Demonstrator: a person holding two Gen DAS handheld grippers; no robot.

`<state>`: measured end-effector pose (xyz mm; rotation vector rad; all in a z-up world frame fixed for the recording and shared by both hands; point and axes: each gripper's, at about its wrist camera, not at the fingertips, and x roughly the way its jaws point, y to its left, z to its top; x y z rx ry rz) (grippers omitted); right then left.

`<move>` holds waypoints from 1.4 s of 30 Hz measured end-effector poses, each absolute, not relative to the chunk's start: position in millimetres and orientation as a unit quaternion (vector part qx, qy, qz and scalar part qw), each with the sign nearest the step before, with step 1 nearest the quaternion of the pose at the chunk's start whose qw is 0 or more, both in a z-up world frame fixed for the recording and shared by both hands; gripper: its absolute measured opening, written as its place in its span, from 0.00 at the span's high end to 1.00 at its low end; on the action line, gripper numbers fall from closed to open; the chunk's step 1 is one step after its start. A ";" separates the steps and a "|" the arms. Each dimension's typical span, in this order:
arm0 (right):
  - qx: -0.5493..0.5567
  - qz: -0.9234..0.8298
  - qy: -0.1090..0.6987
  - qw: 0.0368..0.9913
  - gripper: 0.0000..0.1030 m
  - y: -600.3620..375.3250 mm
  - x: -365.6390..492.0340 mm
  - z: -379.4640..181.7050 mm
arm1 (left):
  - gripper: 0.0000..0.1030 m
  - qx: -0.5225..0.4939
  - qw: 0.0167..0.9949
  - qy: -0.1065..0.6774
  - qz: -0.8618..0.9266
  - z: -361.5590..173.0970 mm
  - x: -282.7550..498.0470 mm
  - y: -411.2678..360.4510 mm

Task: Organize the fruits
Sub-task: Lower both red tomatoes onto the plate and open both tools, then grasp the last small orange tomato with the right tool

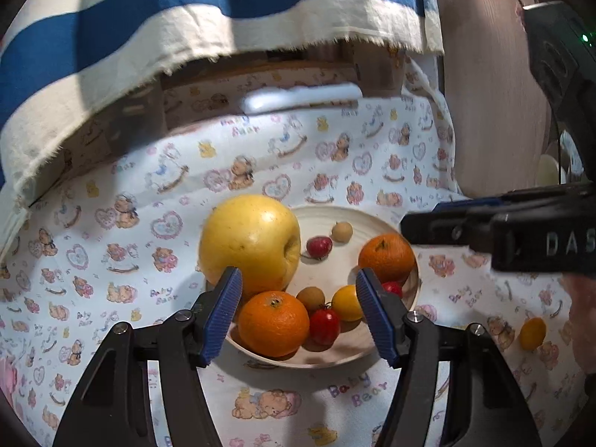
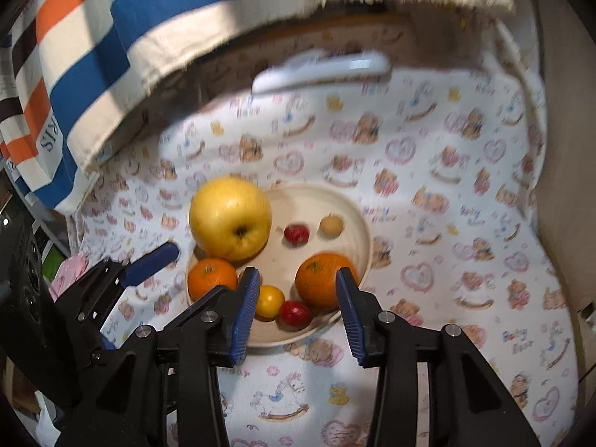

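Left wrist view: left gripper (image 1: 298, 313) jaws released, empty, over round cream plate (image 1: 372, 219) of fruit; small yellow tomato (image 1: 532, 333) lies apart on bear-print cloth (image 1: 298, 152).
Right wrist view: right gripper (image 2: 298, 313) jaws parted, holding nothing.
Handling: tomato likely light, soft, slippery; pinch its middle gently.
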<state>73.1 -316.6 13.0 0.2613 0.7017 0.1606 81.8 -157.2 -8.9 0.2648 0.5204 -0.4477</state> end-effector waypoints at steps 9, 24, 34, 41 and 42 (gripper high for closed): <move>0.099 0.051 0.268 0.957 0.57 -341.0 24.4 49.8 | 0.22 0.107 0.962 0.181 -0.173 31.2 45.5 -126.5; 0.072 0.017 0.342 0.937 0.57 -350.9 -48.0 -25.7 | 0.07 0.075 0.963 0.200 -0.163 19.6 -2.8 -74.3; 0.052 0.014 0.385 0.921 0.65 -346.8 -45.0 -54.9 | 0.07 0.074 0.956 0.229 -0.166 -2.1 3.0 -74.3; 0.043 0.032 0.401 0.915 0.73 -340.8 -41.4 -60.8 | 0.07 0.067 0.957 0.232 -0.162 -1.5 4.6 -67.9; 0.041 0.027 0.396 0.917 0.73 -339.9 -42.3 -59.7 | 0.07 0.066 0.957 0.232 -0.163 -0.9 4.6 -67.2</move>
